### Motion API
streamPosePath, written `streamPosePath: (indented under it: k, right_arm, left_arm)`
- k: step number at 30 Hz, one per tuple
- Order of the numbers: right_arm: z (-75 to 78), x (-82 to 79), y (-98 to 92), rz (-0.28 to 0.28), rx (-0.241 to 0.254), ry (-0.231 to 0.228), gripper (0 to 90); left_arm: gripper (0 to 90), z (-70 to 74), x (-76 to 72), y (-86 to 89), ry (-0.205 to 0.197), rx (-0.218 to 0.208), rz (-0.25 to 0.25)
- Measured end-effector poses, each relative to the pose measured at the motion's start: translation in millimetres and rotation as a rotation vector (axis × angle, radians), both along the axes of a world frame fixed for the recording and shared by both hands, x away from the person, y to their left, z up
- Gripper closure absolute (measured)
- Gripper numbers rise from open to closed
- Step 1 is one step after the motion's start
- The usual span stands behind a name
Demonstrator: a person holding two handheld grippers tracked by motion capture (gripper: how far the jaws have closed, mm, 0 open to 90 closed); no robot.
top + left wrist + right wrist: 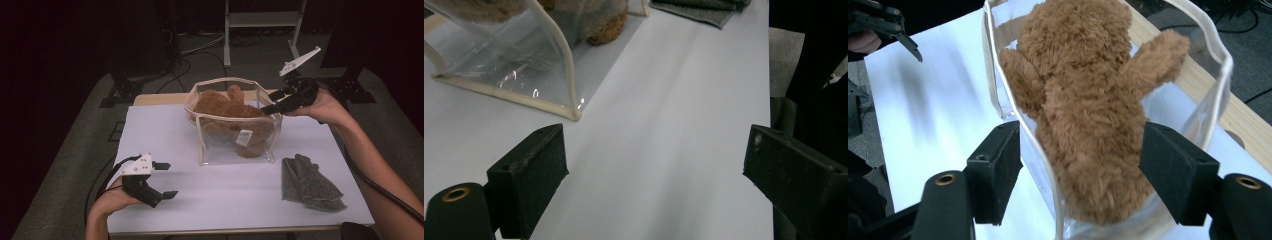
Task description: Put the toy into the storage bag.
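A brown teddy bear (225,106) lies inside a clear plastic bag (235,147) with cream trim, standing open on the white table (160,130). My right gripper (270,101) is open at the bag's right end. In the right gripper view its jaws straddle the bear (1083,100) and the bag's rim (993,75): one pad sits outside the rim, and neither presses. My left gripper (170,180) rests open and empty near the table's front left corner. In the left gripper view the bag's corner (499,55) is ahead of it.
A folded grey cloth (310,185) lies on the table to the right of the bag, near the front right corner. A light wooden strip (1198,85) edges the far side of the table. Beyond it, a metal stand (260,20) and cables are on the dark floor.
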State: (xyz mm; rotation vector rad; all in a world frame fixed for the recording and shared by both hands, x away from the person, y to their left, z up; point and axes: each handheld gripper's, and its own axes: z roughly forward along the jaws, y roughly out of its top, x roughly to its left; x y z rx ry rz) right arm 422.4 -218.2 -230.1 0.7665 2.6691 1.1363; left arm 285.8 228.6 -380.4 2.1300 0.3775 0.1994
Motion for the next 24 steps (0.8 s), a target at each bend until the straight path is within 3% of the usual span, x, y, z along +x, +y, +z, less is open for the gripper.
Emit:
streamPosePath:
  k: [12, 24]
  right_arm:
    - [-2.4, -26.1, -33.2, -0.029, 0.028, -0.016, 31.5]
    - [-22.0, -41.4, -62.3, -0.072, 0.057, 0.000, 30.9]
  left_arm:
    - [9.1, -2.1, 0.8, -0.3, 0.004, 0.006, 0.004]
    - [9.1, -2.4, 1.8, -0.4, 0.003, 0.006, 0.006]
